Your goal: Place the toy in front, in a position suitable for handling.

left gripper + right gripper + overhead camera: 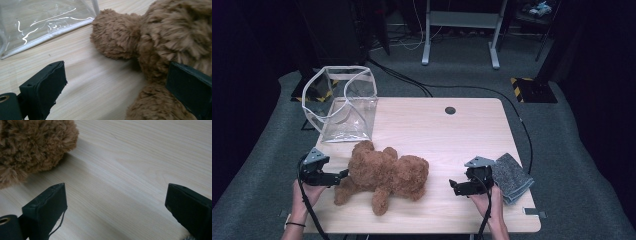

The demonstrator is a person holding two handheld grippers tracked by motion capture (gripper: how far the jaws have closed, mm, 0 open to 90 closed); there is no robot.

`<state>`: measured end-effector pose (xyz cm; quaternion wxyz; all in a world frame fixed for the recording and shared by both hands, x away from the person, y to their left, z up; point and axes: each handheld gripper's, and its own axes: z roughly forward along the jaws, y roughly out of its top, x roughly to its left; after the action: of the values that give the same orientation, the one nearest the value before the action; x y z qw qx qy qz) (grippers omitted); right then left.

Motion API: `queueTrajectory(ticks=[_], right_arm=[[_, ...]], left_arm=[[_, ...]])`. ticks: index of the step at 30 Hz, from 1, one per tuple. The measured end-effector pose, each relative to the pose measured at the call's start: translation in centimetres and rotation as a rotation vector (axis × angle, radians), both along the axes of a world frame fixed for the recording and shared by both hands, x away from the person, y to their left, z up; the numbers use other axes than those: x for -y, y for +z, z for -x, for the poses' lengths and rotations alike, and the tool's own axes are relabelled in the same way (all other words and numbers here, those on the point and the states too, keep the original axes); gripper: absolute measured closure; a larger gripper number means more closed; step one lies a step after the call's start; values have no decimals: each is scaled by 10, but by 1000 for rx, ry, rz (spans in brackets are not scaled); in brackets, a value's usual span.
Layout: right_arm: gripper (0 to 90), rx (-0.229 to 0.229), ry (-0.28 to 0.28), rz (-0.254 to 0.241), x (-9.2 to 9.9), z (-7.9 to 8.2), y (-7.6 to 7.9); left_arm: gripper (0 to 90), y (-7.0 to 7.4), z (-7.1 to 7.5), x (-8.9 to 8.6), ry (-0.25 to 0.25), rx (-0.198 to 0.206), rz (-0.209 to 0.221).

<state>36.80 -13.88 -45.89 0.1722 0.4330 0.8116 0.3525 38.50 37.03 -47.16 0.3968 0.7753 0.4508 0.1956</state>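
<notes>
High view: brown teddy (384,176) lying on wooden table (437,130), front-left of centre. L gripper (343,174) at teddy's 9 o'clock, jaws spread, tips right at the plush. R gripper (454,187) at teddy's 3 o'clock, apart from it, jaws spread, empty. Clear bag (343,102) at teddy's 11 o'clock, on table's far-left corner. Grey cloth (511,177) just beside R gripper at its 3 o'clock, near table's right edge. Hands entering from 6 o'clock.

L gripper view: jaws wide apart, one over bare wood at 8 o'clock, other against teddy's fur (160,45) at 4 o'clock; not closed on it. Bag's white-trimmed edge (50,35) at 11 o'clock, close to a plush limb.

R gripper view: jaws wide apart over bare tabletop (140,165), nothing between. Teddy's fur (32,145) at 10 o'clock, clear of jaws.
</notes>
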Motion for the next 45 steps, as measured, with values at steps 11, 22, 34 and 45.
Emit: queueTrajectory(ticks=[11,22,34,45], right_arm=[[35,19,48,-22,-17,0,9],[36,6,100,-43,-35,2,9],[36,-9,200,-48,-68,6,5],[35,-31,247,-62,-87,11,-2]], left_arm=[[22,7,6,8,-55,5,12],[34,4,9,18,-145,-8,33],[76,-6,10,34,-231,-16,15],[147,-11,11,43,-292,-28,-12]])
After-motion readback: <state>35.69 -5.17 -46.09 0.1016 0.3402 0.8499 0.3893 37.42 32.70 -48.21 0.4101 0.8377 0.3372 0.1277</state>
